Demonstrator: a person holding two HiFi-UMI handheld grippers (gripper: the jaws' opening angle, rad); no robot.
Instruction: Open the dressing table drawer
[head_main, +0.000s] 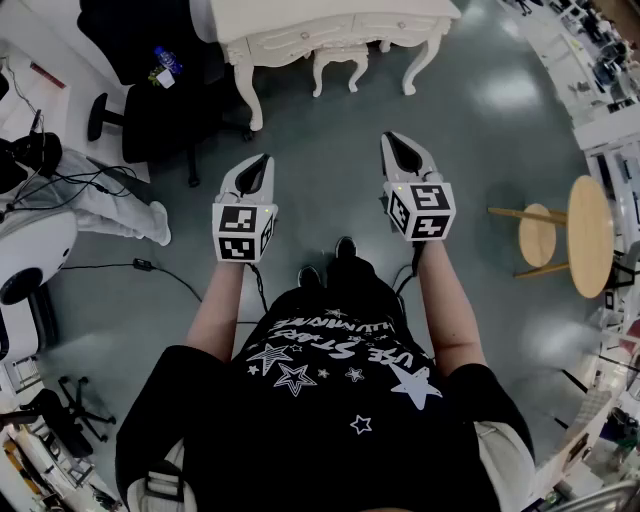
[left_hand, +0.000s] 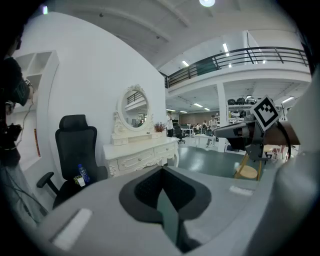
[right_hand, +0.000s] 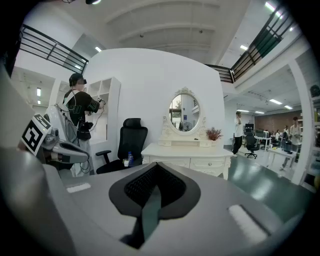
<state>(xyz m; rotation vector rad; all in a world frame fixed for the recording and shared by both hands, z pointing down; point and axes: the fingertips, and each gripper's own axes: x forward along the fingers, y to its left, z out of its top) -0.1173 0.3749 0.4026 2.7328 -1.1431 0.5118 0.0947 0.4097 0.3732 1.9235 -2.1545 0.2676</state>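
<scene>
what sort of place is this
Probably an open-plan office or lab, not a home: a dressing table stands beside an office chair, with a railed mezzanine above.

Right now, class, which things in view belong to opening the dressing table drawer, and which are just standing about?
Belong to the job: dressing table, its drawers, left gripper, right gripper, both shut and empty.

Standing about: black office chair, blue bottle on it, white stool, round wooden table, floor cable.

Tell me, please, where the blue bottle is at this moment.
In the left gripper view, the blue bottle sits on the seat of the black office chair at lower left, just left of the white dressing table.
</scene>
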